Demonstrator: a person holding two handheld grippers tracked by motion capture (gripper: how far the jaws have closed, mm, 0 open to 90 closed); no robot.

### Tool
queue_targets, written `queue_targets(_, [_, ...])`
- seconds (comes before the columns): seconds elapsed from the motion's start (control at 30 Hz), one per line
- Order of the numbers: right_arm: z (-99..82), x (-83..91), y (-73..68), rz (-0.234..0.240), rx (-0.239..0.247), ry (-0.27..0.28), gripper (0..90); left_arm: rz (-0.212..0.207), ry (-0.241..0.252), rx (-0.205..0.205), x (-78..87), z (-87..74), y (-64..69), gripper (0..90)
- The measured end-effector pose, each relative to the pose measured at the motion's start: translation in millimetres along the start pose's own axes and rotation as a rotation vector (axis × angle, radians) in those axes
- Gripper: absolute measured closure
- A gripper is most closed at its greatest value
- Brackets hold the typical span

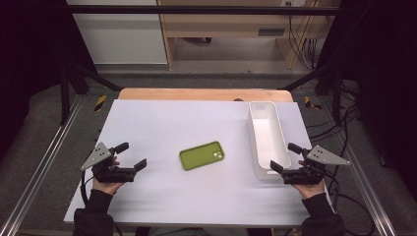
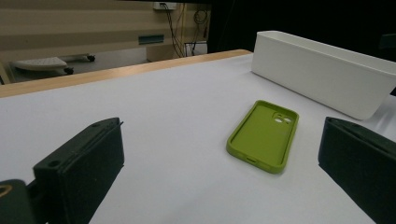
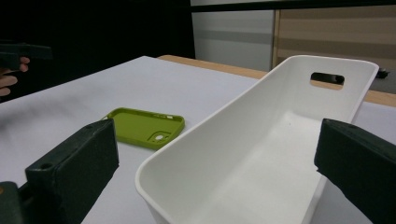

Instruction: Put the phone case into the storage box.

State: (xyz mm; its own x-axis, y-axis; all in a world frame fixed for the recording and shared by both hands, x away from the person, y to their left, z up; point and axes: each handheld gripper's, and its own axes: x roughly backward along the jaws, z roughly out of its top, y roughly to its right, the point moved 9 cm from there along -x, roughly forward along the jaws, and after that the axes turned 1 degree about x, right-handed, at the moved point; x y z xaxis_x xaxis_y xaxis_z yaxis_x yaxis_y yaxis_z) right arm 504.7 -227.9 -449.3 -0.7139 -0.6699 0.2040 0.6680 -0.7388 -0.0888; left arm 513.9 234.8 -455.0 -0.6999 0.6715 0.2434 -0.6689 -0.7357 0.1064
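Green phone case (image 1: 201,155) flat on white surface (image 1: 162,123), beside tray (image 1: 260,105): likely light, flexible, thin-walled; best pinched across one long rim. Both jaws spread, empty.

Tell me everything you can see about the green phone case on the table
The green phone case is an empty olive-lime shell that looks like soft matte silicone, with rounded corners, a raised rim and a camera cutout with lens holes at one end. It lies flat with its hollow side up, slightly askew, near the middle of the white table, left of the long white bin and apart from it. Nothing touches it but the tabletop; both tongs sit well clear of it.
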Motion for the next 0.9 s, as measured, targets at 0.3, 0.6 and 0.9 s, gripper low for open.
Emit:
queue_targets(0.3, [-1.1, 0.7, -0.4, 0.005, -0.005, -0.002, 0.2, -0.007, -0.008, -0.002, -0.8, -0.2, 2.3, 0.0])
queue_targets(0.6, [-2.6, -0.7, -0.6, 0.008, 0.008, -0.015, 0.2, -0.014, -0.025, -0.015, -4.8, 0.3, 6.9, 0.0])
queue_targets(0.9, [-3.2, -0.6, -1.3, 0.011, 0.006, -0.023, 0.2, -0.014, -0.062, -0.017, -12.9, 0.8, 11.7, 0.0])
